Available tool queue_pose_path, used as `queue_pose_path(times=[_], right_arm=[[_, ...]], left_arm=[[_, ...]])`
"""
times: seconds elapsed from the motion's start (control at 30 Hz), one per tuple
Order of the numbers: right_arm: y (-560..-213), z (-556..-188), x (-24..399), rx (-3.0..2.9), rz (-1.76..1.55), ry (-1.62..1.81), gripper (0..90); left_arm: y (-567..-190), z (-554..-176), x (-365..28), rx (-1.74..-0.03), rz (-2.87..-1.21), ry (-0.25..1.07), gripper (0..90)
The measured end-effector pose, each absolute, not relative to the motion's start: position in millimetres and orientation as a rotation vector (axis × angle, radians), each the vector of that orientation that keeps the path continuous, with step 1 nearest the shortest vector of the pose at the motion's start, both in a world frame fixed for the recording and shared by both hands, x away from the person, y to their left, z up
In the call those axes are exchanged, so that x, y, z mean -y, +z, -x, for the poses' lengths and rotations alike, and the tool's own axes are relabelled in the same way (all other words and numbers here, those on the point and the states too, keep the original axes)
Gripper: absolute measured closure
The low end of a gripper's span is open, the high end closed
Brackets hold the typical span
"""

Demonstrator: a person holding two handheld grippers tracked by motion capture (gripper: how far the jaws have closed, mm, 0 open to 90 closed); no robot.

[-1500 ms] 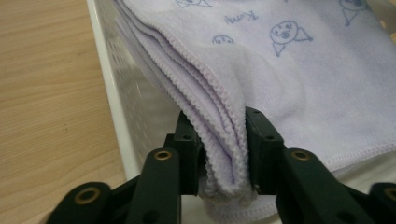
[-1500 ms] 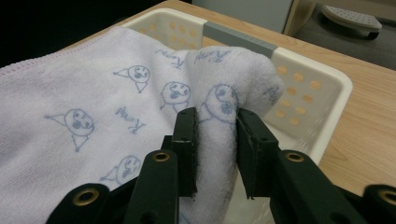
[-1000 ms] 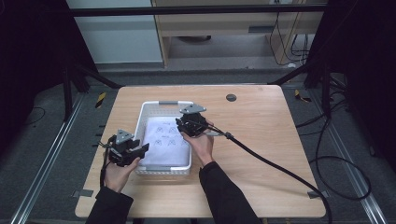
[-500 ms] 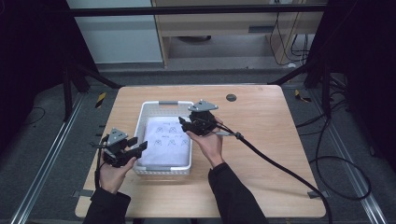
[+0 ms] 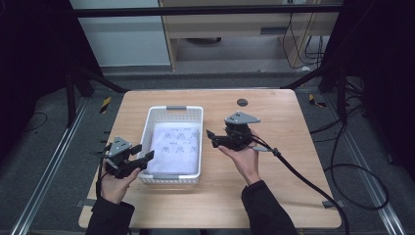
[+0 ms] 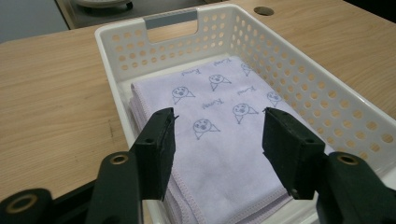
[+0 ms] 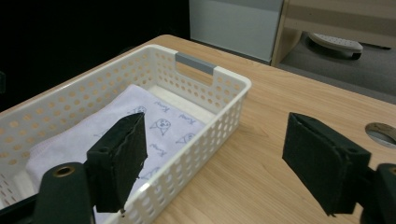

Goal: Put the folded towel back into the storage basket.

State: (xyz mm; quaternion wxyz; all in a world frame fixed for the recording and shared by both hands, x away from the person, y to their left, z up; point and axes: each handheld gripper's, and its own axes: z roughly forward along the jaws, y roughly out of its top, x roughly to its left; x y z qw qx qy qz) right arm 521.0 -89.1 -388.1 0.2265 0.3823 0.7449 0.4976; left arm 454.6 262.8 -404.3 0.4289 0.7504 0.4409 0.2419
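A white perforated basket (image 5: 173,111) stands on the wooden table and holds a folded lilac cloth (image 5: 178,147) printed with small faces. My left gripper (image 5: 142,155) hovers at the basket's near left corner. Its jaws have just been opening and stand open above the cloth (image 6: 219,107), gripping nothing. My right gripper (image 5: 211,137) is held just right of the basket, pointing at its side wall. Its jaws have also just been opening and stand wide open and empty, with the basket (image 7: 196,63) and cloth (image 7: 93,130) to the left.
A round dark hole (image 5: 242,102) sits in the tabletop beyond the right gripper. A thick black cable (image 5: 303,176) trails from that gripper across the table's right side. Bare wood (image 5: 293,132) lies right of the basket.
The right gripper has moved rightward from over the basket to beside it, and its jaws have spread wide. The left gripper stayed near the basket's near left corner with its jaws wider.
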Motion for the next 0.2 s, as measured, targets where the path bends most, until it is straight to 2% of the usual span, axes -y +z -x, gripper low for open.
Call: queue_pose_path(times=[0.2], right_arm=[[-397, -507, 123, -2.042, -1.082, 1.367, 16.6]], left_arm=[[-406, -454, -263, -1.09, -1.886, 0.617, 38.9]])
